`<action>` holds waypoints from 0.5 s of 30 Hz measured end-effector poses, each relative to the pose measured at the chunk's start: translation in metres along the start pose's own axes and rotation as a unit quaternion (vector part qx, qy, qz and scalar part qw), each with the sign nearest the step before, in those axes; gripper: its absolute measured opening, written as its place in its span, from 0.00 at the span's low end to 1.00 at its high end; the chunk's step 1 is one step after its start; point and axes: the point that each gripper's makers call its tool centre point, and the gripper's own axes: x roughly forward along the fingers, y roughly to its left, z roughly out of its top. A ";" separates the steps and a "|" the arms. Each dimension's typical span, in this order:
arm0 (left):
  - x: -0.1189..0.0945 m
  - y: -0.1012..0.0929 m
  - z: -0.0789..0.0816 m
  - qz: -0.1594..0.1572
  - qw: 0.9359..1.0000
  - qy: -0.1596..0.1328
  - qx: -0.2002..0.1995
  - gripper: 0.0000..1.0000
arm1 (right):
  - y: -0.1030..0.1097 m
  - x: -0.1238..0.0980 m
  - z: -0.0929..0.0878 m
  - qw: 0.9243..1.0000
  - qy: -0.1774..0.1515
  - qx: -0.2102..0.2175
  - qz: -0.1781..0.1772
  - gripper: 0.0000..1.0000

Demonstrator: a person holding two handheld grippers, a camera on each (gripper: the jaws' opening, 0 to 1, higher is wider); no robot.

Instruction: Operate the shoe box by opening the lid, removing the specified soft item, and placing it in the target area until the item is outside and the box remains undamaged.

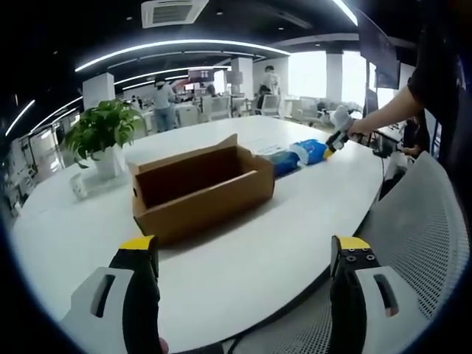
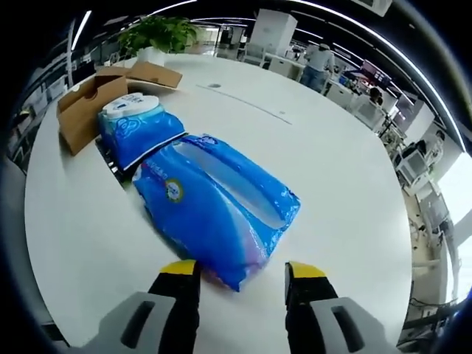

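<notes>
Table comes first for us, broad, white and oval, carrying everything. On it stands the brown shoe box, lid flap up and open side toward the left gripper, whose jaws we see spread wide apart with nothing between them. Just beyond the box lies the blue soft pack, outside it, with a second blue wrapped pack touching its far end beside the box. The right gripper has its jaws parted at the pack's near end; we cannot tell whether they touch it. A potted plant stands behind the box.
</notes>
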 end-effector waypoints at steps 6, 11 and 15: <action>0.000 0.000 0.000 0.001 1.000 0.000 -0.001 0.96 | -0.001 0.003 0.003 1.000 0.001 -0.011 0.003 0.42; 0.000 0.001 0.000 0.002 1.000 0.000 -0.001 0.96 | -0.004 0.004 0.006 1.000 0.002 -0.016 0.009 0.43; 0.001 0.001 -0.001 0.001 1.000 0.001 -0.001 0.96 | 0.009 0.005 0.017 0.998 -0.018 -0.038 0.051 0.47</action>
